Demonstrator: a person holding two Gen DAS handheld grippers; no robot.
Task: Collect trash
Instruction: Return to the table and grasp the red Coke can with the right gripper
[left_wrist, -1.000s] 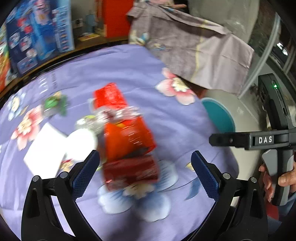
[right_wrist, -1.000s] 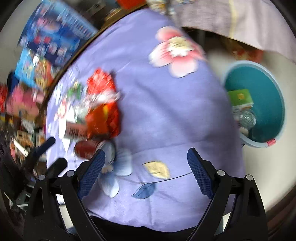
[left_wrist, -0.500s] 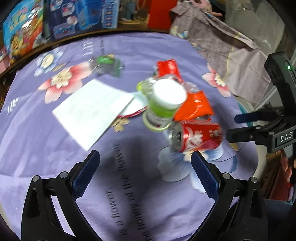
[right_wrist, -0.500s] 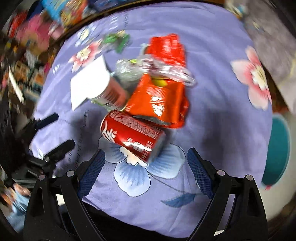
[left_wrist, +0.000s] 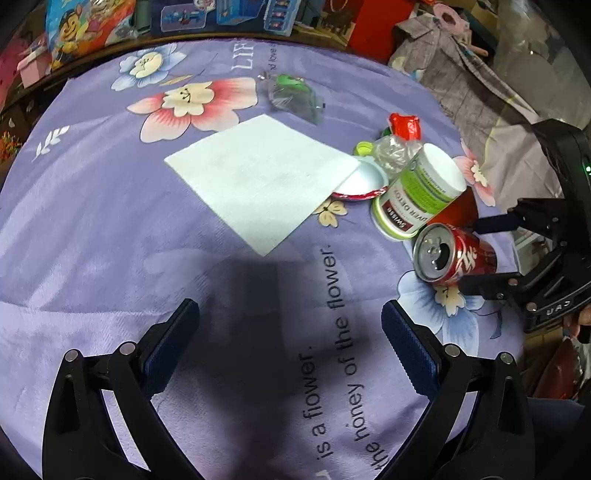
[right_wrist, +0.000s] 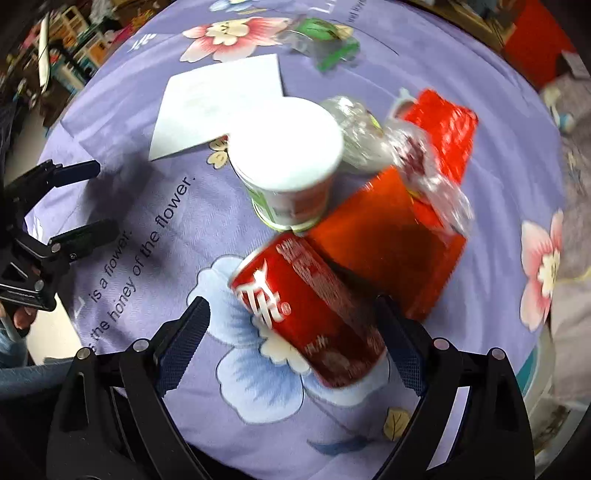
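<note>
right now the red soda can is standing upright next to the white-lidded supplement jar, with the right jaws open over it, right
Not quite. The red soda can is lying on its side, not standing; the left wrist view shows its open top facing sideways. The rest holds: it lies next to the white-lidded supplement jar, and the right gripper is over it with jaws open.

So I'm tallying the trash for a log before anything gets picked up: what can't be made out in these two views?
- Orange foil packet: motion blur in the right wrist view hides its print; in the left wrist view the white supplement tub covers it.
- Crumpled clear plastic bottle: mostly hidden behind the tub.
- Red soda can: lettering smeared by blur.
- Green-and-clear wrapper: too small to tell its contents.
</note>
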